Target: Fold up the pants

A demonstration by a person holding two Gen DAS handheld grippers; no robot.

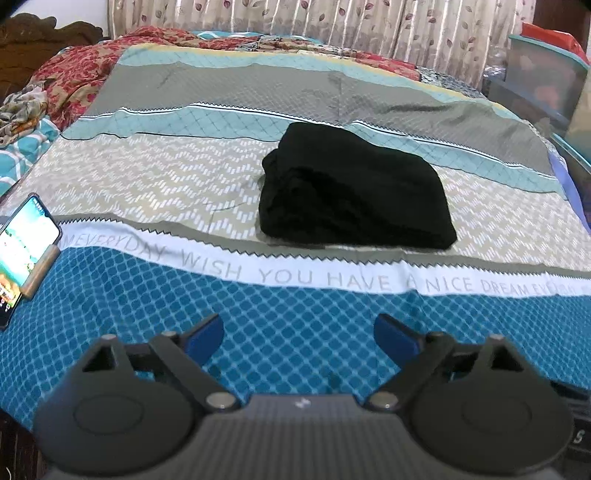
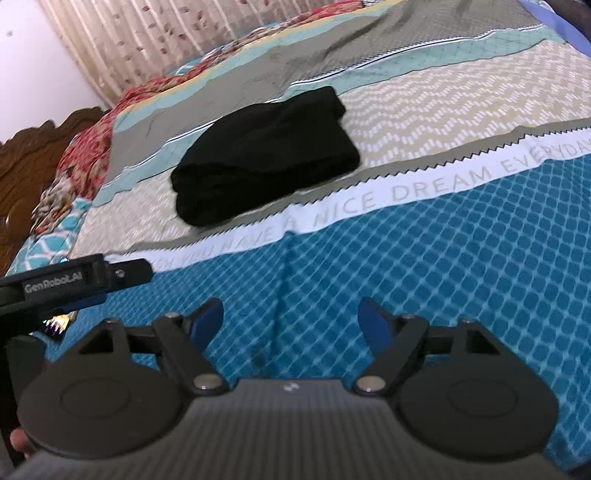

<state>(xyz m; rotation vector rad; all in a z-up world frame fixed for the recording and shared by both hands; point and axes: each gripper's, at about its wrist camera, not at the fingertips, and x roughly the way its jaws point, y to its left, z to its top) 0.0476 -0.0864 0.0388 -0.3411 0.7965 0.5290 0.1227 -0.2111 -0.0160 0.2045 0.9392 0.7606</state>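
Note:
The black pants (image 1: 354, 192) lie folded into a thick bundle on the patterned bedspread (image 1: 147, 177), on the beige zigzag band. In the right wrist view the same bundle (image 2: 266, 158) sits left of centre. My left gripper (image 1: 298, 332) hangs well short of the pants over the blue diamond band, open, nothing between its blue pads. My right gripper (image 2: 291, 321) is also open and empty, over the same blue band and apart from the pants. The left gripper's body (image 2: 74, 280) shows at the left edge of the right wrist view.
A lit phone (image 1: 22, 254) on a stand rests at the bed's left edge. Crumpled red floral bedding (image 1: 85, 70) lies at the head end by a carved wooden headboard (image 2: 33, 162). Teal storage bins (image 1: 546, 77) stand right of the bed. Curtains (image 1: 295, 18) hang behind.

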